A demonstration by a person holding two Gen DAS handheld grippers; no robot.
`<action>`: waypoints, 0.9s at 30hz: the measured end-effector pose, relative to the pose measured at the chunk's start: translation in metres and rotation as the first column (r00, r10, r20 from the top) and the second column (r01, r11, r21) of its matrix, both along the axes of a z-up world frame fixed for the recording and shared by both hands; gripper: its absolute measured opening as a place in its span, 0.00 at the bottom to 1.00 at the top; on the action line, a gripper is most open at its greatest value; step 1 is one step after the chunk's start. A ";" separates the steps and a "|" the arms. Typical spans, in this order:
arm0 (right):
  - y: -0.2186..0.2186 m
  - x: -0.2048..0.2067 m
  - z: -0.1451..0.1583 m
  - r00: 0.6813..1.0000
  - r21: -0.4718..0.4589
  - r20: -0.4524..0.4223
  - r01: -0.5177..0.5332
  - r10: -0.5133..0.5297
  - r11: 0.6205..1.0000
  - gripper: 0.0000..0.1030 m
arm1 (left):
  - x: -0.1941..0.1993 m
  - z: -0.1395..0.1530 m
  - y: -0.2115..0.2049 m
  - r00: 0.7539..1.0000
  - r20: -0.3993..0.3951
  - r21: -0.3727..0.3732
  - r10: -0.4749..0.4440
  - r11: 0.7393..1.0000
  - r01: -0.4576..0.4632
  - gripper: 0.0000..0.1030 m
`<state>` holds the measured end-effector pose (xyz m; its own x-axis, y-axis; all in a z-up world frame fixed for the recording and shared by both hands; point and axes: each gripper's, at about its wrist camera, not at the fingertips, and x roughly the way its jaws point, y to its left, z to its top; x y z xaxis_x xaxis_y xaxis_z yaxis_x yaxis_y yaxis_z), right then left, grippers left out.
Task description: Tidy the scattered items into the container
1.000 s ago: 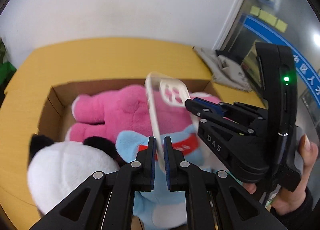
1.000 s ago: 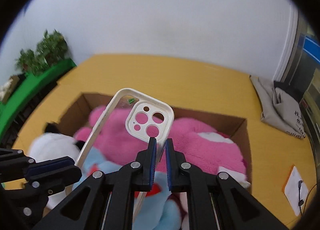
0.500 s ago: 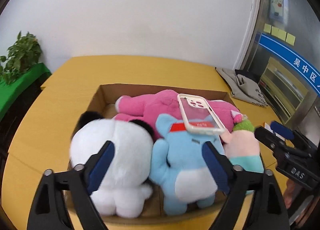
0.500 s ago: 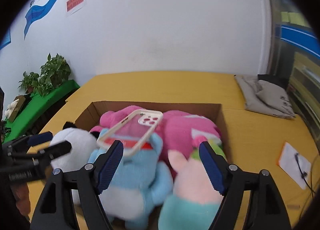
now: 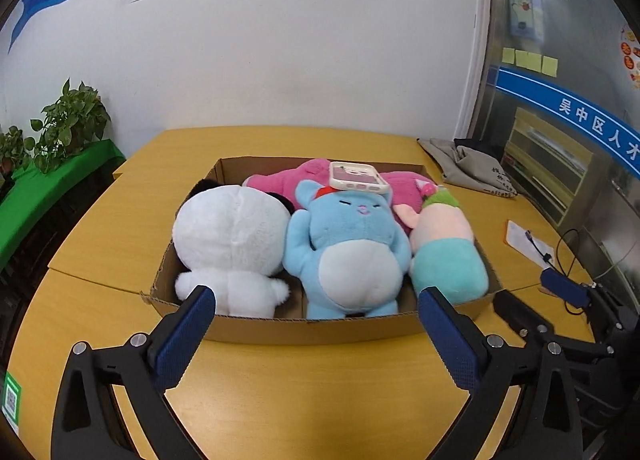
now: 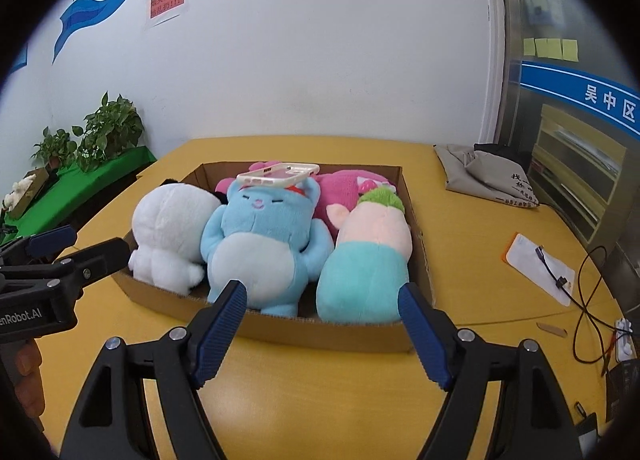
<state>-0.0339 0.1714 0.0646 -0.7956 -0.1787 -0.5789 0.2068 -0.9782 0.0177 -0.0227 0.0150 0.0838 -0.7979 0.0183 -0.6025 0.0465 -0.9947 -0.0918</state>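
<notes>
**Box of soft toys, phone case on top**

My left claw (image 5: 316, 336) and right claw (image 6: 322, 330): both spread wide, holding nothing. Ahead of them, a cardboard box (image 5: 320, 330) with a white toy (image 5: 232, 236), blue toy (image 5: 348, 244), pink toy (image 5: 288, 180) and a pink-and-teal toy (image 5: 444, 248). The phone case (image 5: 358, 177) lies on the blue toy's head, at the far side.

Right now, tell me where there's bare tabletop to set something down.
Bare table lies between the cardboard box and both open grippers, and left of the box. The box is packed with plush toys; right of it lie a paper and cables.
</notes>
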 end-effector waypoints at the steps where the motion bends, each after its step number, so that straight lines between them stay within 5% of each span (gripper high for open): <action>1: 0.000 0.003 0.000 1.000 -0.001 -0.001 0.000 0.000 1.000 0.76 | 0.003 0.001 0.003 1.000 -0.003 -0.002 -0.005 1.000 0.005 1.00; 27: 0.011 0.009 -0.006 0.999 -0.002 -0.001 0.043 -0.043 0.999 0.76 | 0.005 -0.011 0.015 0.999 0.003 0.009 -0.043 0.999 0.043 1.00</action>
<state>-0.0245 0.1823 0.0584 -0.8031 -0.1459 -0.5777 0.1647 -0.9861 0.0200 -0.0173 0.0305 0.0726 -0.7947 0.0578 -0.6043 0.0044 -0.9949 -0.1010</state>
